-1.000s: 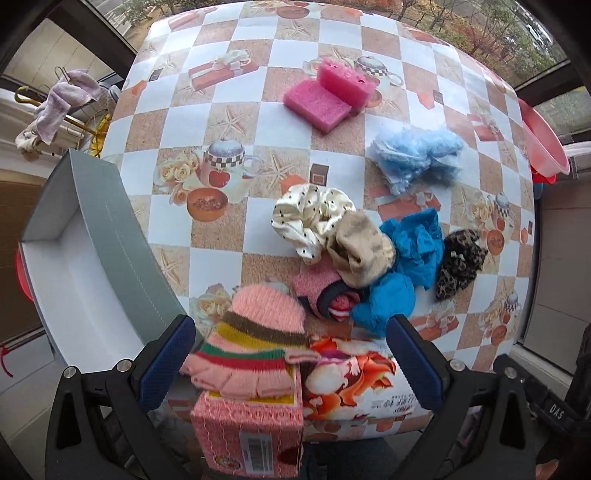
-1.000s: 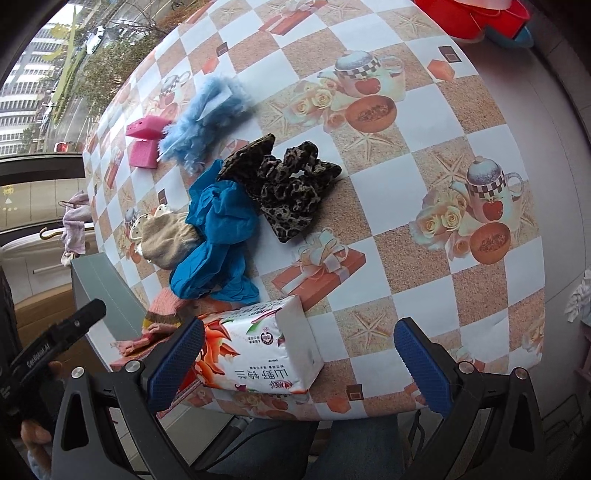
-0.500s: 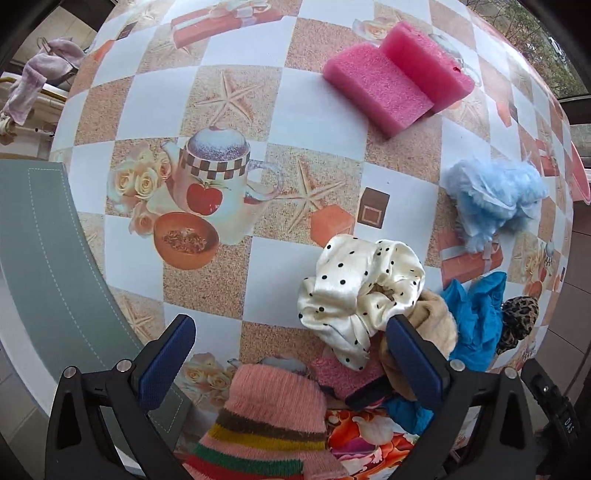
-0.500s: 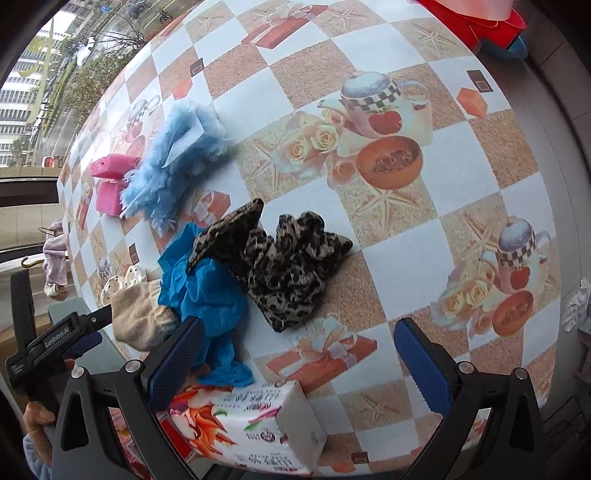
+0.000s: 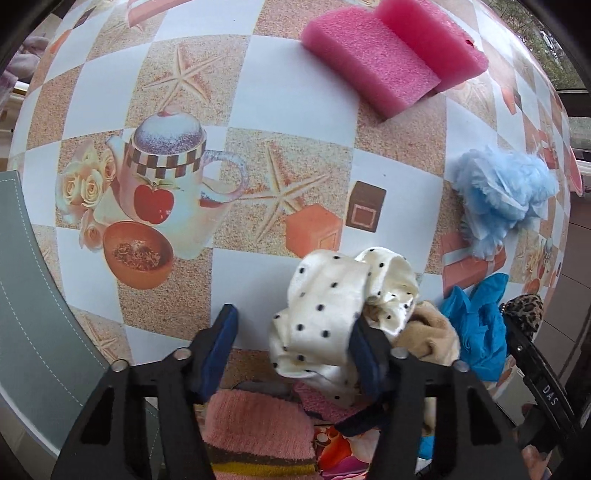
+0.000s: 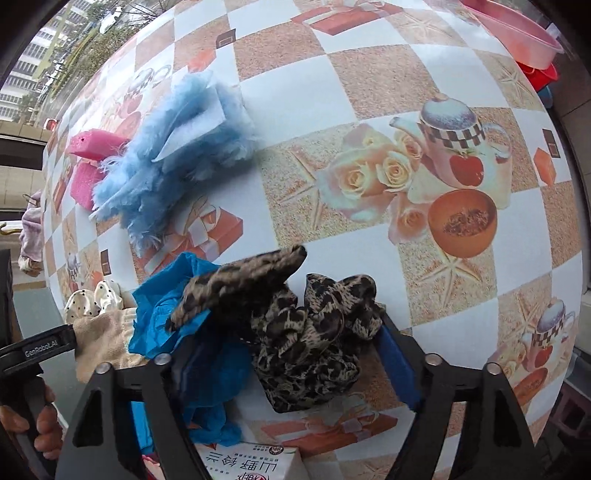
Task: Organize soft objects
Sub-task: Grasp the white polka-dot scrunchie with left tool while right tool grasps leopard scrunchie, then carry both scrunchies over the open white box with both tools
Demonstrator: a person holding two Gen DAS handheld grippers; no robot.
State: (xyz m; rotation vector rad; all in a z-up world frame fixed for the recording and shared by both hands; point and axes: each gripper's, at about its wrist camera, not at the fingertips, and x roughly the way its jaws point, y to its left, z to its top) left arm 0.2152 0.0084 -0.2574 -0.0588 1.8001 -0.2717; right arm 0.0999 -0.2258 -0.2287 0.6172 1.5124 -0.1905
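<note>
A cream polka-dot scrunchie (image 5: pixel 332 306) lies on the patterned tablecloth between the jaws of my left gripper (image 5: pixel 291 347). The jaws are closing; the right pad meets the fabric and the left pad stands clear of it. A leopard-print scrunchie (image 6: pixel 310 343) sits between the jaws of my right gripper (image 6: pixel 295 365), which are closing too, with the right pad at its edge. A blue cloth (image 6: pixel 166 314), a beige knit piece (image 6: pixel 107 336) and a pink striped knit hat (image 5: pixel 255 432) crowd around them.
Two pink sponges (image 5: pixel 391 55) and a fluffy light-blue item (image 6: pixel 177 155) lie farther back. A grey box (image 5: pixel 29 295) stands at the table's left edge. A tissue pack (image 6: pixel 251 461) sits at the near edge, a pink basin (image 6: pixel 517 26) at the far right.
Both grippers have come down close to the table and their jaws have narrowed. The left now brackets the polka-dot scrunchie, the right the leopard-print one.
</note>
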